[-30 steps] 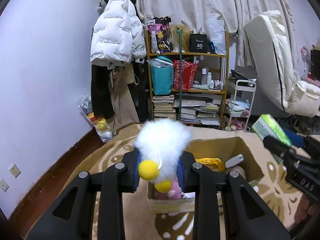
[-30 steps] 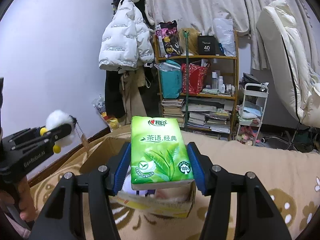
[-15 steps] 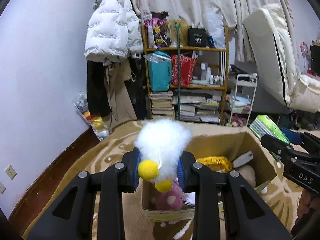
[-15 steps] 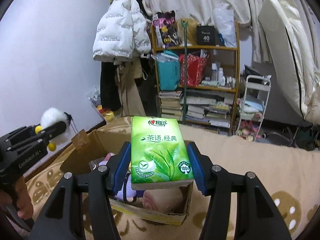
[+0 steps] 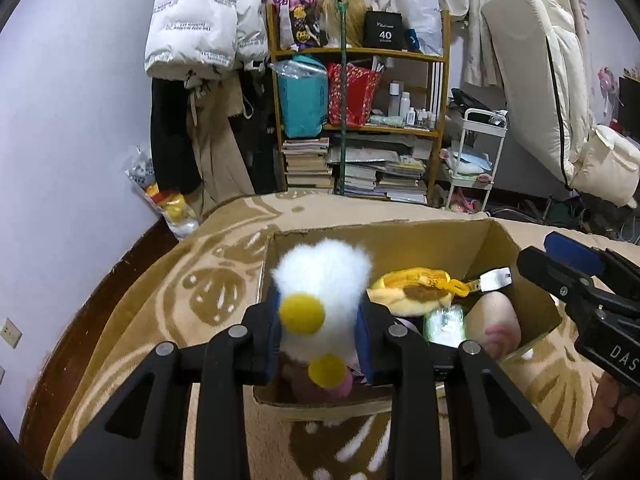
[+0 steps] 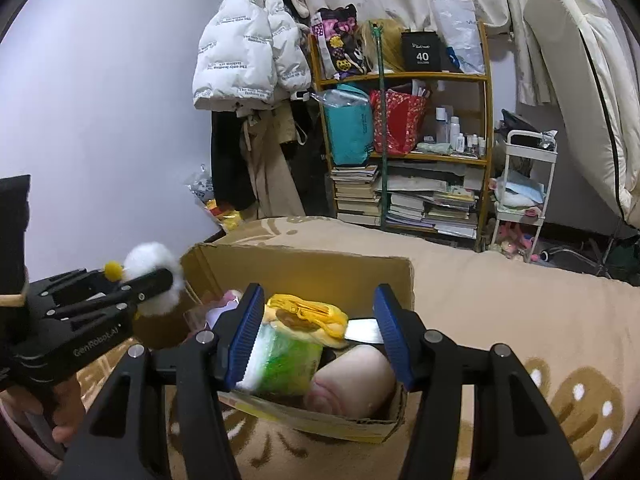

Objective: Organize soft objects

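Because the tan patterned blanket (image 6: 500, 304) gives a soft, wide surface, the open cardboard box (image 6: 304, 264) sits on it as the collecting place, its flaps up and its mouth facing both cameras. Inside it lie a yellow plush (image 6: 306, 314), a pink rolled soft thing (image 6: 352, 376) against the near wall, and a green tissue pack (image 6: 286, 364), which appears blurred and tilted just below the right claw (image 6: 316, 336). That claw hovers over the box with its blue pads spread wide and nothing between them; the blur suggests the pack is dropping or settling among the others, so its share of the sorting looks done.

The left claw (image 5: 320, 328) is pressed onto a white fluffy toy (image 5: 324, 280) with yellow pompoms, pinching it at the body so the fluff bulges above the pads. It holds the toy above the near left part of the box, over a pink toy (image 5: 340, 386) at the bottom, probably so that a simple release lets it fall inside rather than onto the blanket. Seen from the right wrist, the toy looks level with the box's left rim, so whether it is fully over the opening is hard to tell.

Small items remain: a white tag (image 5: 494, 280) pokes out near the yellow plush.
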